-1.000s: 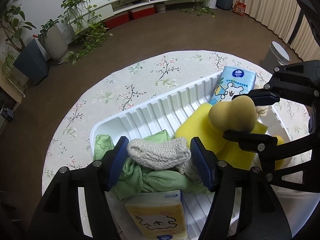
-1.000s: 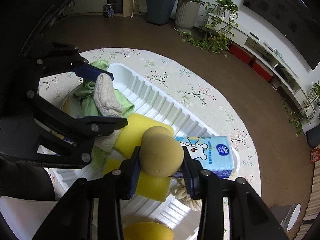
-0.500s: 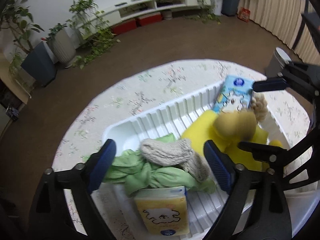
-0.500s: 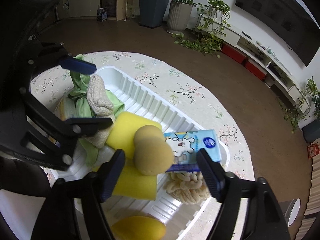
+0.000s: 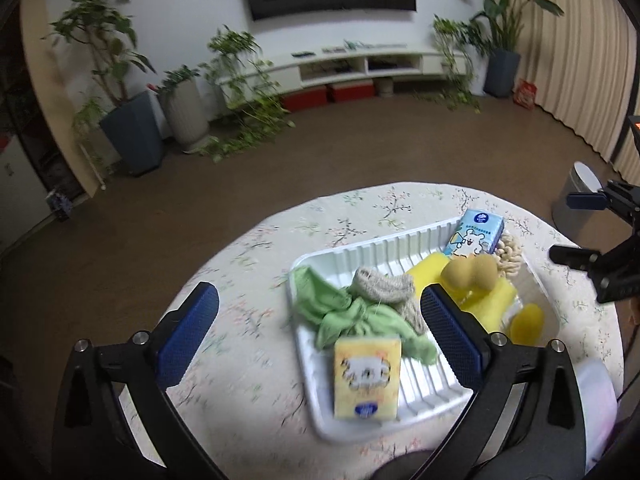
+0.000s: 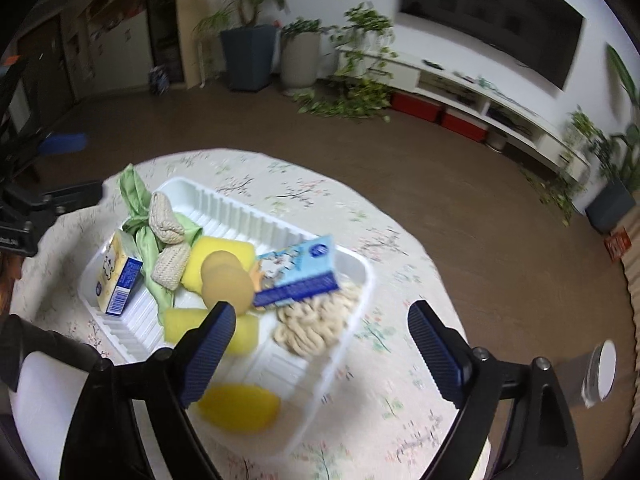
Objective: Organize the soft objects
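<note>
A white ribbed tray holds the soft things. A beige knitted sock lies on a green cloth. A tan peanut-shaped sponge rests on a yellow sponge. Blue tissue pack, yellow tissue pack and a cream chenille pad lie there too. My left gripper hangs above the tray's near end, jaws opening, nothing between them. My right gripper hovers over the other end, jaws opening and empty.
The tray sits on a round table with a floral cloth. A yellow oval sponge lies in the tray's corner. A grey bin stands on the floor beside the table. Potted plants and a low TV cabinet line the far wall.
The left gripper let go of the knitted sock and the right let go of the tan sponge. Both jaws spread wide, and both grippers rose and drew back from the tray.
</note>
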The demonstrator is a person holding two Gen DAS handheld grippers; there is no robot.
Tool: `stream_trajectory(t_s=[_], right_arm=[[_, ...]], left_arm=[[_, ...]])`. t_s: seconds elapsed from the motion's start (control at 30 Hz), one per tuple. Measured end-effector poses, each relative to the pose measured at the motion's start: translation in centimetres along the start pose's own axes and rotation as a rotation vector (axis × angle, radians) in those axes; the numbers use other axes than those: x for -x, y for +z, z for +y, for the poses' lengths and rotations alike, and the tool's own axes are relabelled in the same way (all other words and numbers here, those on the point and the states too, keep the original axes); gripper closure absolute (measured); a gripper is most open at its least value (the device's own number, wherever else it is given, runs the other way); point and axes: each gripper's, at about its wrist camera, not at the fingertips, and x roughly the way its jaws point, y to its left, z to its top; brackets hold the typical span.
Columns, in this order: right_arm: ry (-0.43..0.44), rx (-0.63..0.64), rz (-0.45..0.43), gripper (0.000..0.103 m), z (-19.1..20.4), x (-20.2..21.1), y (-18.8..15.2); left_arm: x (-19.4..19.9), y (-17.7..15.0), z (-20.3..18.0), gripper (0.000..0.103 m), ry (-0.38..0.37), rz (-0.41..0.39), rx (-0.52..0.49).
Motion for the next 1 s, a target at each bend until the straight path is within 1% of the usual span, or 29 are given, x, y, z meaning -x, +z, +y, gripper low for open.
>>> stream_trajectory(t_s=[0.13,0.23,0.33,0.4,0.43,0.53,0.7,0.87,1.0], right_arm=[[-0.001,-0.075,-0.042,0.013,-1.3,2.7,-2.2],[-0.002,-0.118,-0.081,0.013,-1.3,5.1,-4.6],[-0.011,-0.157,-0.13,0.013,-0.7,7.8,-7.7],[-0.016,-0.188,-0.164,0.012,0.0,9.8,-10.3],[-0.014,-0.197,-0.172,0.012,0.2,10.2,-11.0],[-0.014,-0.231,-0.208,0.012,1.9,12.2,-14.7],[-0.012,-0.26,-0.245,0.011,5.1,14.0,-19.2],[-0.032,-0.267,-0.264,0.011,7.4,14.5,-21.8],[-0.048,-0.262,-0.287,0.01,9.3,14.5,-23.6]], left_arm=[[4.2,-2.5,-0.2,0.0,0.031,-0.063,0.043],[7.4,-4.8,-1.0,0.0,0.048,-0.1,0.081],[10.0,-6.8,-2.1,0.0,0.06,-0.133,0.094],[11.6,-8.1,-2.8,0.0,0.053,-0.15,0.11],[12.6,-8.8,-3.2,0.0,0.054,-0.156,0.116],[14.8,-10.5,-4.4,0.0,0.048,-0.172,0.135],[17.2,-13.4,-6.0,0.0,0.039,-0.17,0.164],[18.7,-15.6,-6.7,0.0,0.046,-0.171,0.194],[19.0,-17.4,-7.2,0.0,0.061,-0.162,0.211]])
